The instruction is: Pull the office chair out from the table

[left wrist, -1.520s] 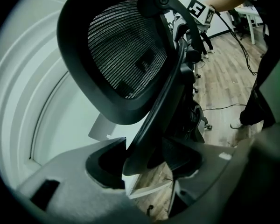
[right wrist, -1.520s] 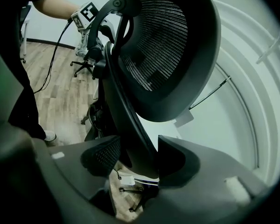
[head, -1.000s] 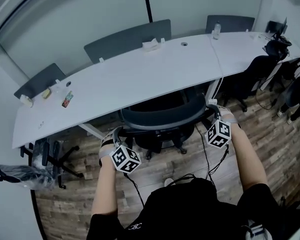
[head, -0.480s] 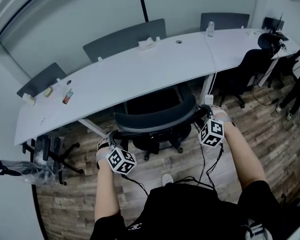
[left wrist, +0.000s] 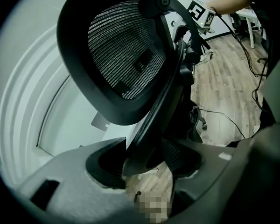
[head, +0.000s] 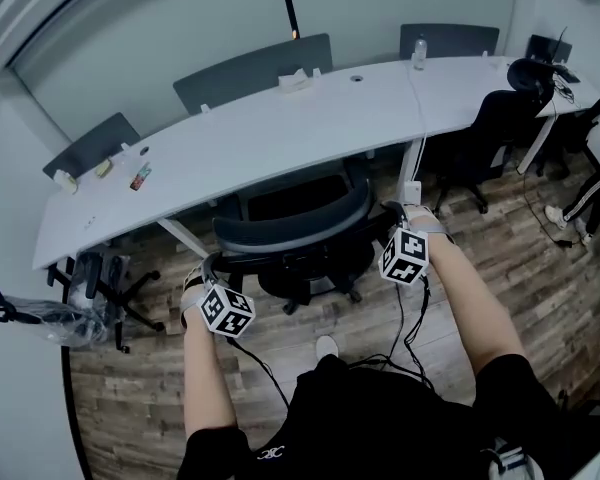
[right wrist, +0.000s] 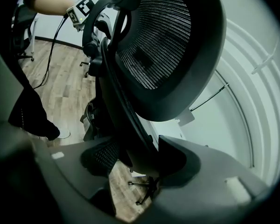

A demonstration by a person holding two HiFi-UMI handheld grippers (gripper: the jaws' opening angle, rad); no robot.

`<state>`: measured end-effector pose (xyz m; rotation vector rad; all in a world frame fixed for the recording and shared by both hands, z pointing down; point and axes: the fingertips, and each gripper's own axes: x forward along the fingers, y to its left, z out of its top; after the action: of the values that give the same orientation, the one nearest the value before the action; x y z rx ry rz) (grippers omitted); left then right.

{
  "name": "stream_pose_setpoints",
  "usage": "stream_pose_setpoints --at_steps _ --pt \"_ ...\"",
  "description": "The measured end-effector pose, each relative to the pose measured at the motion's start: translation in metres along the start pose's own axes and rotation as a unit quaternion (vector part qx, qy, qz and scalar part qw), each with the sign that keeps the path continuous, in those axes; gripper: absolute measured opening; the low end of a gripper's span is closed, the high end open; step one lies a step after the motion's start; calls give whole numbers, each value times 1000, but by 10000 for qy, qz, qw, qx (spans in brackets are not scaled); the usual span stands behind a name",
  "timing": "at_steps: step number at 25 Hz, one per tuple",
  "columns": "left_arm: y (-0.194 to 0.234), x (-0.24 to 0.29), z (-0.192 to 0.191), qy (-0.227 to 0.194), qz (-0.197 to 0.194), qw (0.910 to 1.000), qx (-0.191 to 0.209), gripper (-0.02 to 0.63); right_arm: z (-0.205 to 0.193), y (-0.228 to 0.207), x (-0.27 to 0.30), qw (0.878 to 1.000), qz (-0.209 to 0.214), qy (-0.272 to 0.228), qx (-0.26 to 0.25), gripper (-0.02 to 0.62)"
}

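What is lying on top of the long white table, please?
A few small items at its left end, a white object mid-back and a bottle; a dark chair's headrest covers its right end.

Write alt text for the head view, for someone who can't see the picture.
Seen from above, a person holds the left gripper and the right gripper clamped on opposite ends of the curved backrest of a black office chair. The chair stands in front of a long white table on a wood-look floor.
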<state>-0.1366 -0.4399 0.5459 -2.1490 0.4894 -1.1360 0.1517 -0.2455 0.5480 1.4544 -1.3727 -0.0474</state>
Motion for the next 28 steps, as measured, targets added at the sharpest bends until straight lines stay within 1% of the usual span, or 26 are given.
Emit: stream_pose_setpoints --at_steps 2,7,12,18,23,28 --pt "-9 -12 -2 -7 18 10000 -20 236 -2 7 -10 10000 -17 -45 -25 262" --pt "-33 -44 -9 -204 13 9997 -91 236 -9 31 -42 9999 43 -121 -102 261" --pt "-50 -72 -19 122 -107 9999 -60 235 -9 55 -72 9996 52 -238 -114 259" --pt "-85 -112 -23 82 -56 9997 -239 238 -24 85 -113 9995 92 -250 -193 256" --pt "-114 -142 -22 27 -90 9996 -252 238 -40 107 -143 9995 164 -204 -184 256" --pt "-126 -159 -28 36 -105 9996 -275 239 -41 122 -164 9994 175 -249 -192 256"
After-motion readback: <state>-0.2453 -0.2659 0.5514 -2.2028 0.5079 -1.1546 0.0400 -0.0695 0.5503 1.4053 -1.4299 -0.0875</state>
